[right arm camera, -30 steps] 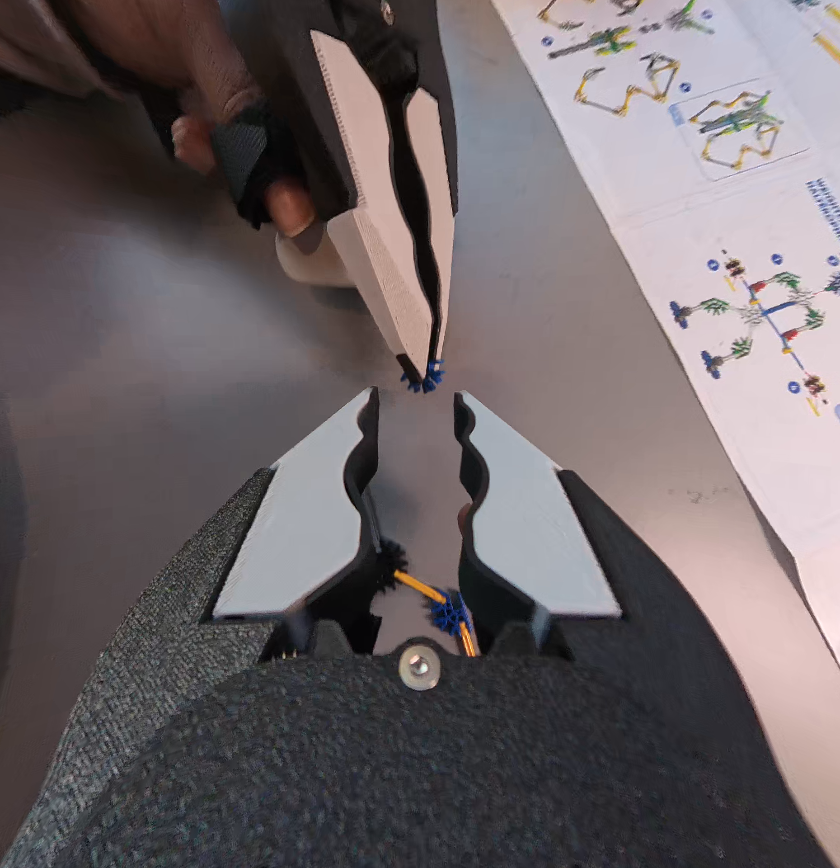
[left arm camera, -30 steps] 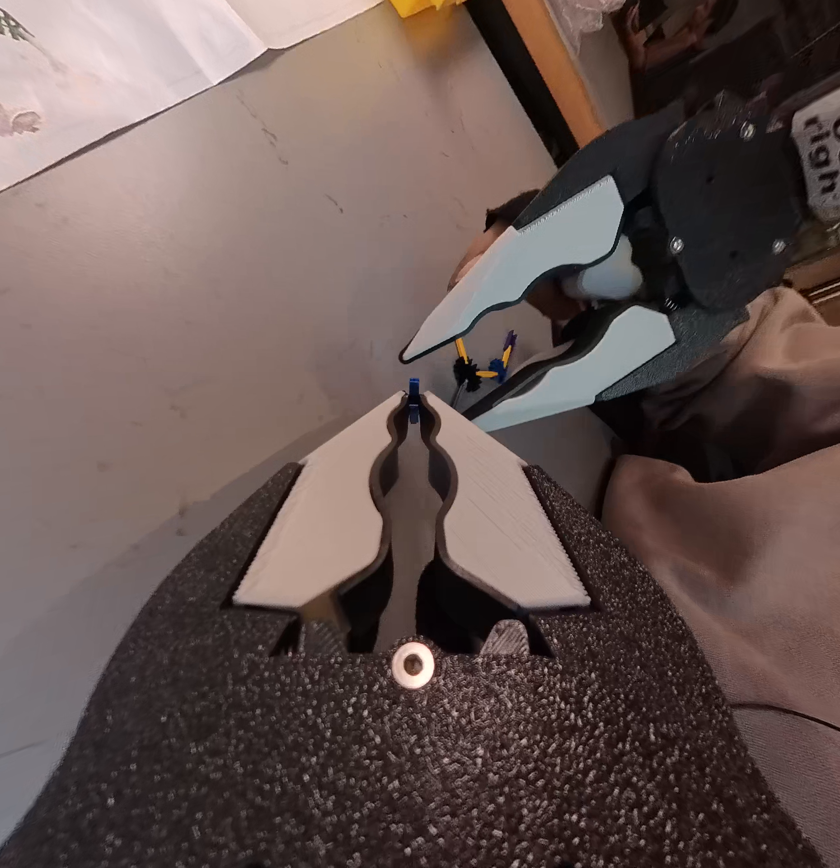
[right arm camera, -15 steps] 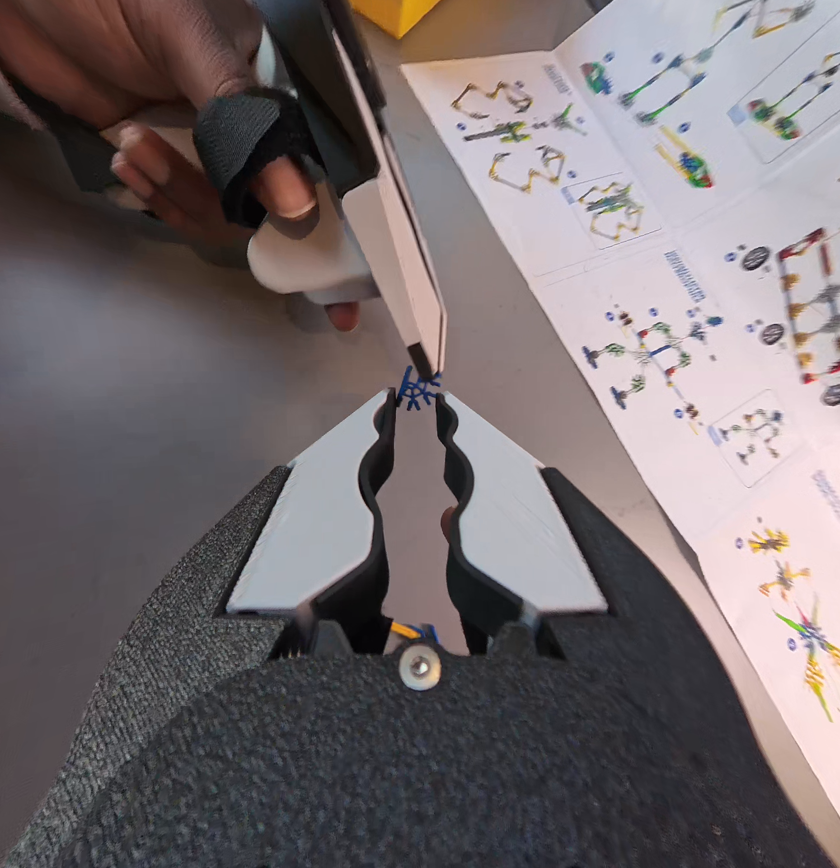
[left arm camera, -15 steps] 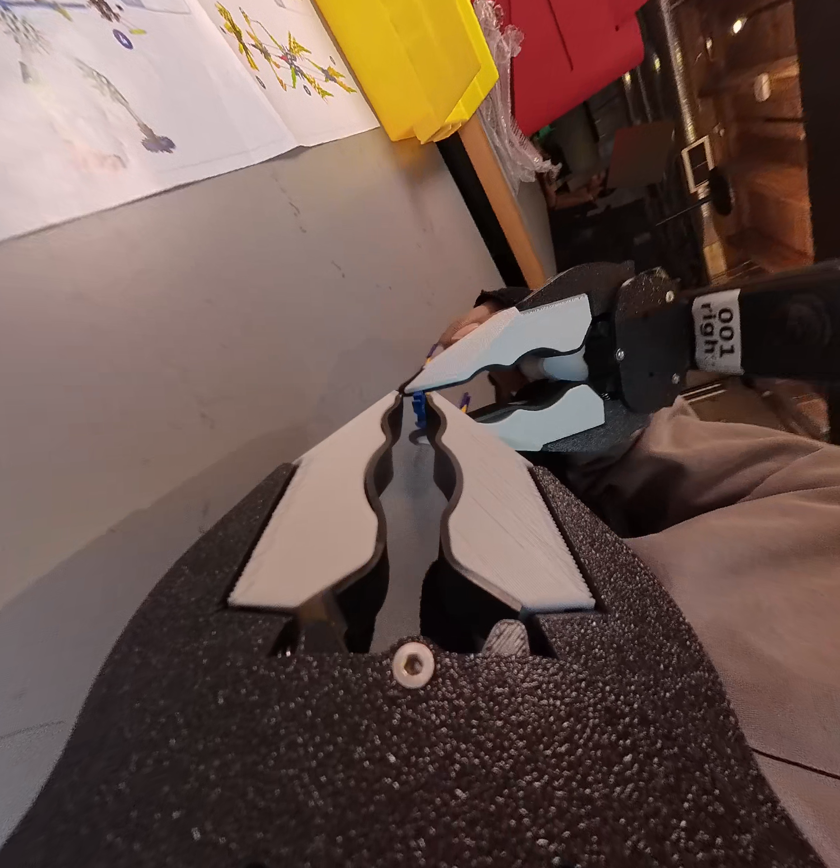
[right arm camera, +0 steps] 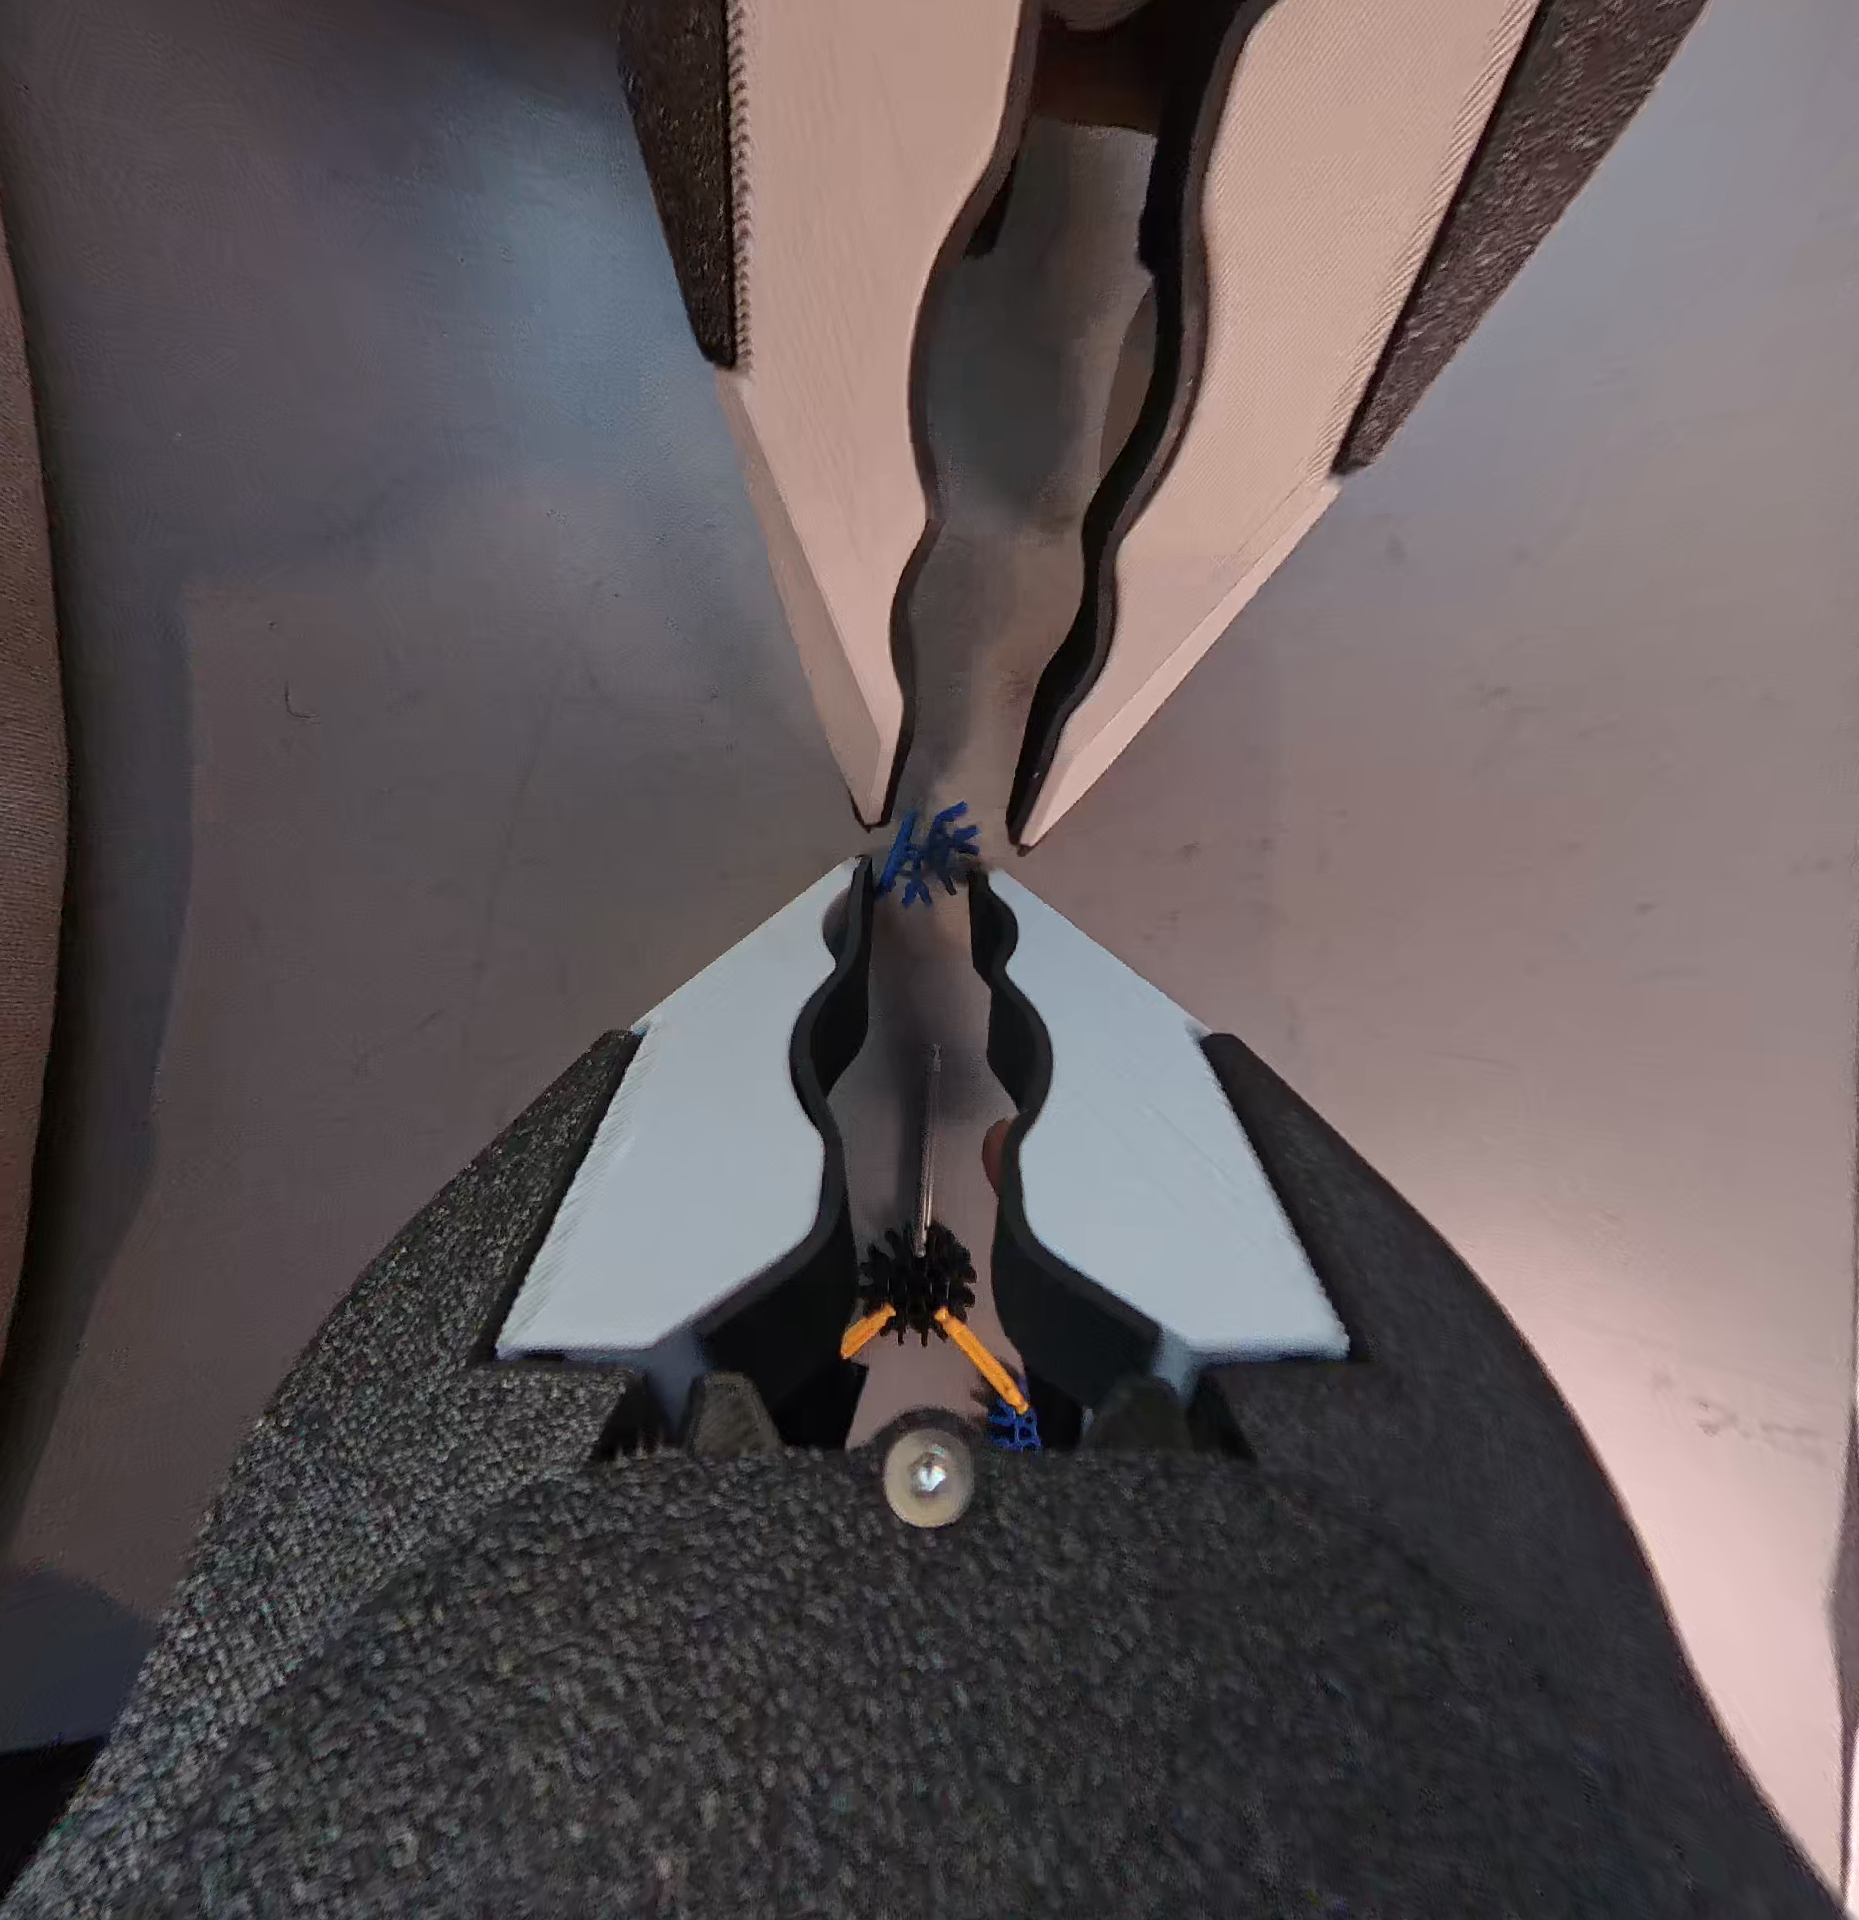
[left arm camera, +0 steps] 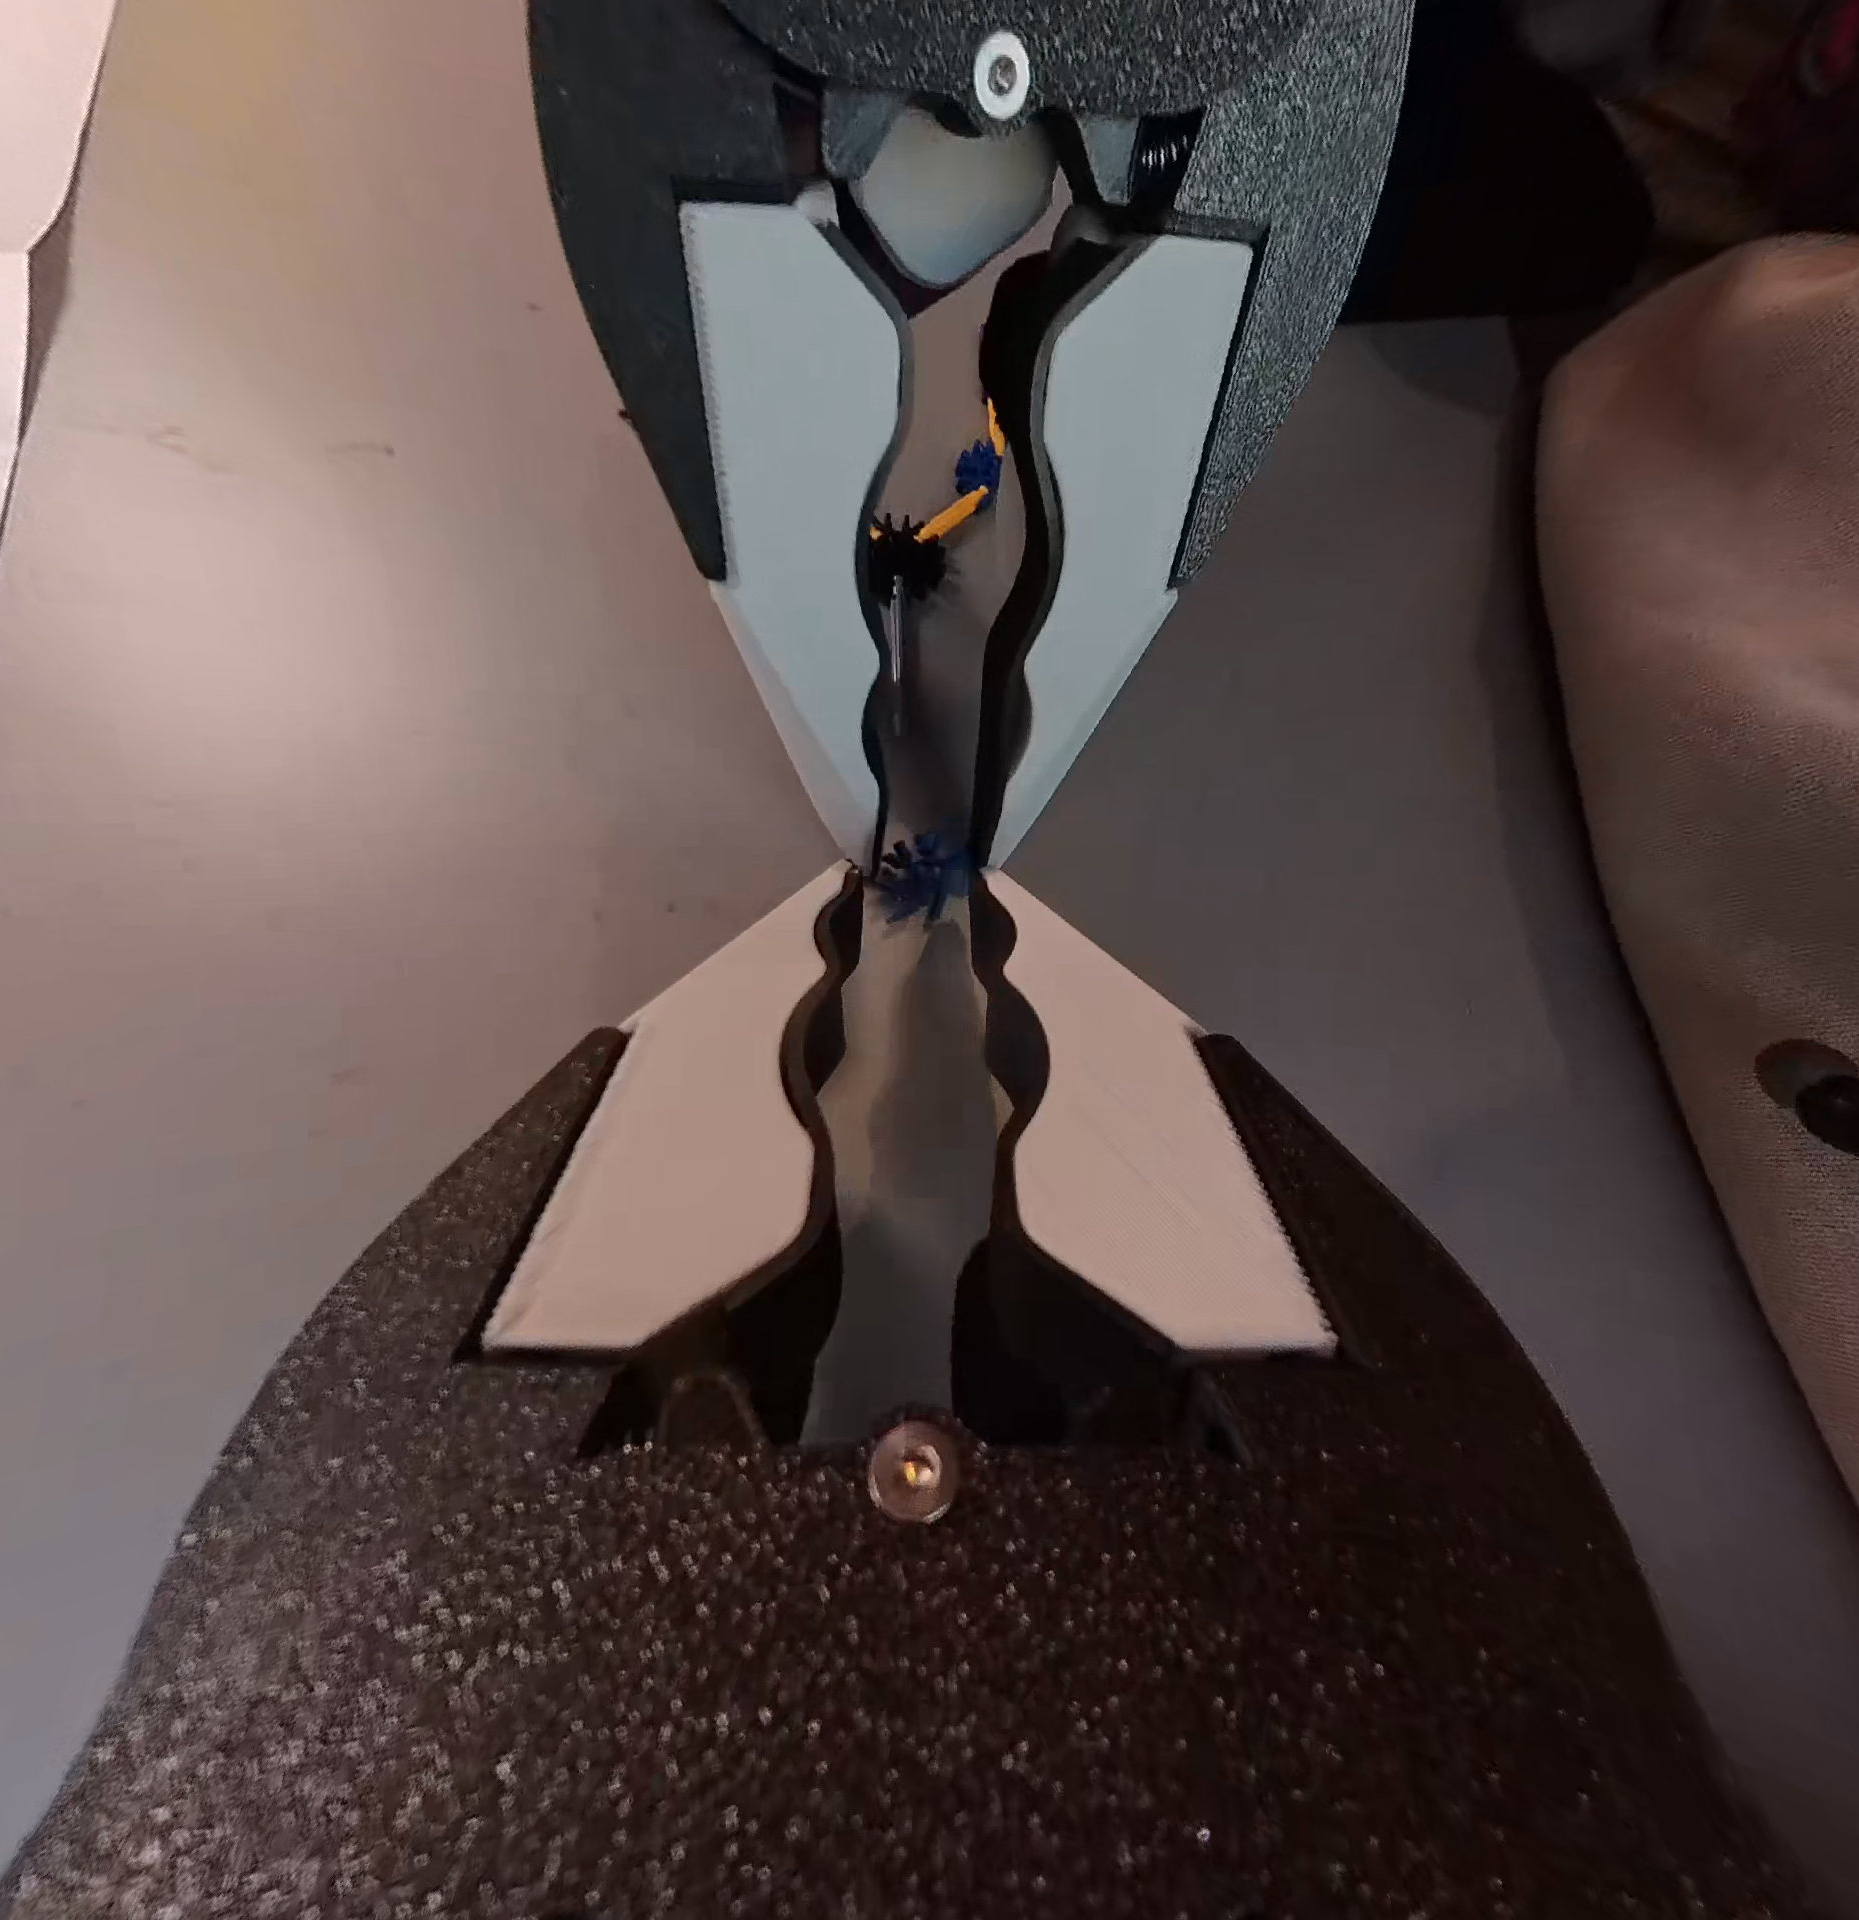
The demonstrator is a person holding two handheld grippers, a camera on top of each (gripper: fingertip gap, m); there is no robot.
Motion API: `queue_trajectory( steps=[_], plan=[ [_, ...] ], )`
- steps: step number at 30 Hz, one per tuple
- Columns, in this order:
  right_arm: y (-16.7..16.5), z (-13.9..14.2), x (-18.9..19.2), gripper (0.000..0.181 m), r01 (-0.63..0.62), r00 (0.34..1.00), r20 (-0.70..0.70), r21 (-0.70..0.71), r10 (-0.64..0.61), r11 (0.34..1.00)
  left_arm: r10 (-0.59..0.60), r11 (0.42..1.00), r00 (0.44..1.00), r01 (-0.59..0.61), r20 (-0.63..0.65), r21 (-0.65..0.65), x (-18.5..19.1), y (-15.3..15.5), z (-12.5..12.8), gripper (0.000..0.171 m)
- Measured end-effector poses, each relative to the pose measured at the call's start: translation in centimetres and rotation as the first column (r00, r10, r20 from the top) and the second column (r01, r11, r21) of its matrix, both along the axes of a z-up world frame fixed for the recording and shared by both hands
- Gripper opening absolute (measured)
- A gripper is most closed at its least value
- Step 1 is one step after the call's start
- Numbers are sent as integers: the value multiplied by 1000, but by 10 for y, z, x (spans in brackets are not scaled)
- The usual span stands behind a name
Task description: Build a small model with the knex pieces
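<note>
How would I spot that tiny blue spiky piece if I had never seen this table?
Start at the grey table, where the two hand-held grippers meet tip to tip. The blue snowflake-shaped connector sits right between the tips of the left hand-held gripper and the right hand-held gripper. Unlike the black spiky connector with orange rods further back, it is blue and has no rods.

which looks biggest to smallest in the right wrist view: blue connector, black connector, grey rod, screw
1. Grey rod, longest though thin.
2. Black connector.
3. Blue connector, about the same as the black one; it lies farther from the camera, so that order is unsure.
4. Screw, close behind.
</note>
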State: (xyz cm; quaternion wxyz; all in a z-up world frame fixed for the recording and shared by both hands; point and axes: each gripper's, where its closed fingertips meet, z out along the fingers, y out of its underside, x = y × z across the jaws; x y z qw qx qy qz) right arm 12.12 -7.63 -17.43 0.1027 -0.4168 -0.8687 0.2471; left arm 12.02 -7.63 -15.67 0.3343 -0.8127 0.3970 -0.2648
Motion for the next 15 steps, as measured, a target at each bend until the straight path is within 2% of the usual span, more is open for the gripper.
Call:
queue_trajectory(
  steps=[3, 6, 10, 15],
  plan=[
    [9, 5, 10, 26, 18, 1000, -4, 11, -18, 1000, -11, 1000, 998, 11, -63, 0, 3, -1, -11, 20],
    [24, 18, 32, 26, 57, 998, -23, 18, -56, 998, -19, 1000, 993, 21, -116, 23, 2, -2, -16, 14],
    [46, 18, 59, 22, 124, 991, -54, 102, -119, 987, -18, 999, 991, 23, -131, 35, 3, -1, -17, 12],
    [50, 11, 63, 18, 150, 984, -112, 109, -138, 983, -19, 999, 990, 25, -139, 39, 0, -1, -16, 13]
  ],
)
